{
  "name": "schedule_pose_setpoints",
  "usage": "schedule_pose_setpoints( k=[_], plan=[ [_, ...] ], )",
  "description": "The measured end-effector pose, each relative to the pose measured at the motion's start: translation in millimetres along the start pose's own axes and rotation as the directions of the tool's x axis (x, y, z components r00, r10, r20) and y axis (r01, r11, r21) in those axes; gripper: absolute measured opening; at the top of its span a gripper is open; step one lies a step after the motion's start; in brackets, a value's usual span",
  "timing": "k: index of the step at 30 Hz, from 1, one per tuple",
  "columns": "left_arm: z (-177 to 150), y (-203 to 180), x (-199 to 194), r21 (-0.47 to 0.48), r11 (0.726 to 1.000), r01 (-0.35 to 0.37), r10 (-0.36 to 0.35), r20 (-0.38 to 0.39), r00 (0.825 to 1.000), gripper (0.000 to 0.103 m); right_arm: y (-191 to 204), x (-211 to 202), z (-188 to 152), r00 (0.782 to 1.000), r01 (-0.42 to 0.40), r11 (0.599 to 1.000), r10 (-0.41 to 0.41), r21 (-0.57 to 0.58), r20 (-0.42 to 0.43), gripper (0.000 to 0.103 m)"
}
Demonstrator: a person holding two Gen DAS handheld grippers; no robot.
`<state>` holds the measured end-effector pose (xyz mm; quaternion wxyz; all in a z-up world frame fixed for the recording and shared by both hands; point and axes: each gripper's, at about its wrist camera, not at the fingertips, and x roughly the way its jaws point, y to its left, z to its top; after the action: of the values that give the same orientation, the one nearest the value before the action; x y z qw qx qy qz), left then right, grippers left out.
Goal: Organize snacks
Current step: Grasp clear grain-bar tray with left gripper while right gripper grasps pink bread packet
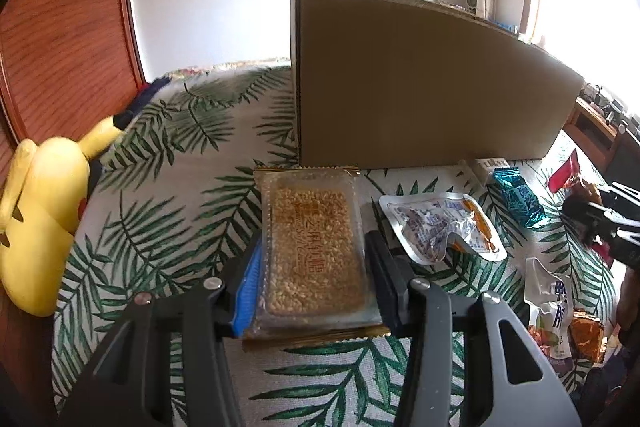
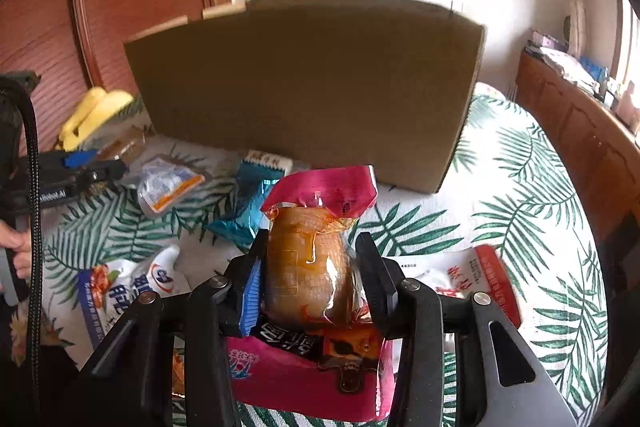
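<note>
A clear pack of golden peanut brittle (image 1: 312, 251) lies flat on the leaf-print tablecloth (image 1: 168, 195), just in front of a tall cardboard box (image 1: 420, 79). My left gripper (image 1: 314, 247) is shut on it, one pad against each long side. In the right wrist view, a pink-topped pack holding a brown snack (image 2: 312, 259) sits between the pads of my right gripper (image 2: 312, 243), which is shut on it. The same box (image 2: 304, 87) stands behind. The right gripper (image 1: 600, 219) shows at the left wrist view's right edge, and the left gripper (image 2: 80, 171) at the right wrist view's left edge.
Loose snacks lie between the grippers: a silver pouch (image 1: 444, 227), a teal pack (image 1: 520, 195) and a white-and-blue bag (image 2: 120, 287). A white-and-red bag (image 2: 472, 275) lies right of the right gripper. A yellow toy (image 1: 40, 219) sits at the table's left edge. A hand (image 2: 18, 251) holds the left gripper's handle.
</note>
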<state>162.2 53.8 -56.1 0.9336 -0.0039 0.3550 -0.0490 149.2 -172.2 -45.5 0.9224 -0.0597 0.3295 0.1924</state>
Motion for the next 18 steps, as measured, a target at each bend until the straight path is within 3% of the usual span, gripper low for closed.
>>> schedule_pose_setpoints(
  k=[8, 18],
  plan=[
    [-1.0, -8.5, -9.1, 0.04, 0.999, -0.01, 0.009, 0.027, 1.0, 0.048, 2.6, -13.8, -2.0, 0.998, 0.022, 1.0, -0.021, -0.014, 0.064, 0.043],
    [9.2, -2.2, -18.8, -0.006, 0.999, 0.036, -0.036, 0.018, 0.999, 0.048, 3.8, -24.1, -4.9, 0.995, 0.033, 0.999, -0.032, -0.011, 0.097, 0.044]
  ],
)
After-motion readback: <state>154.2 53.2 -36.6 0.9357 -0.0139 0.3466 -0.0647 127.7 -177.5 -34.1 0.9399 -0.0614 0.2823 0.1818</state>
